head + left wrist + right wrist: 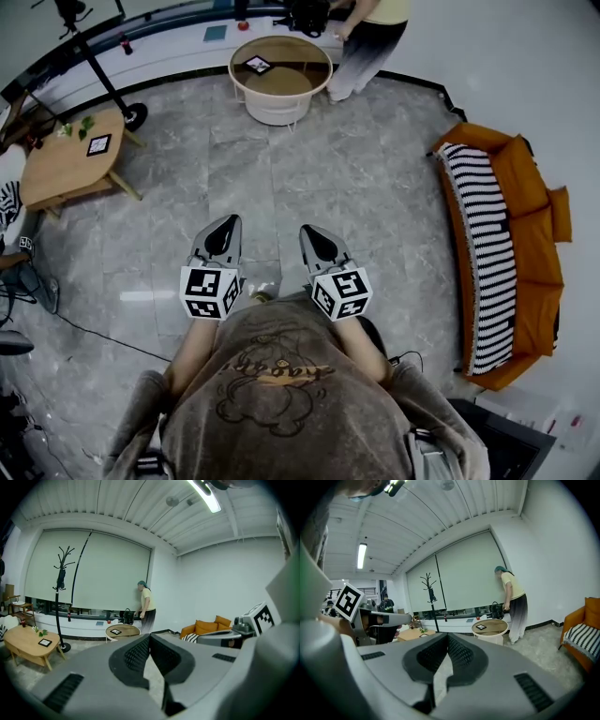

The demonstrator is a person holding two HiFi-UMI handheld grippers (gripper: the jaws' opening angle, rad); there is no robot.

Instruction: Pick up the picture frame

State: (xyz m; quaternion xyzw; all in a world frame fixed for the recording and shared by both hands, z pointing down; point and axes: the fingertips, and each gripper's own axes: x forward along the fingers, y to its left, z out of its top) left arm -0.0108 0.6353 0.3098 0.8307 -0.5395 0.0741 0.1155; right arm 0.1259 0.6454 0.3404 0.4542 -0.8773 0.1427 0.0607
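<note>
In the head view, the left gripper [226, 225] and the right gripper [315, 238] were held side by side above the grey floor [375, 178]. Both were closed, with nothing in them. One picture frame [258, 65] lay flat on the round table [279, 111], well ahead. A person [370, 37] stood at that table's far side. A second frame [98, 144] lay on the wooden table [56, 173], off to the left. An orange sofa [534, 216] stood at the right. The count was two grippers, two tables, two frames, one sofa and one bystander.

In the left gripper view, the jaws met tip to tip and held nothing. Beyond them both frames showed, one on each table, and a single coat stand [61, 597] rose just beside the wooden table.

In the right gripper view, the jaws were likewise pressed together and empty. The round table's frame lay far ahead, with the person standing right against that table.

The task names one frame and two were on offer, so the wrong one could probably be chosen. If a gripper arrived closed, it would likely shove the flat frame across the tabletop instead of taking it. A thin edge lying flat might also slip from the jaws. The bystander could be brushed on the approach to the round table.
</note>
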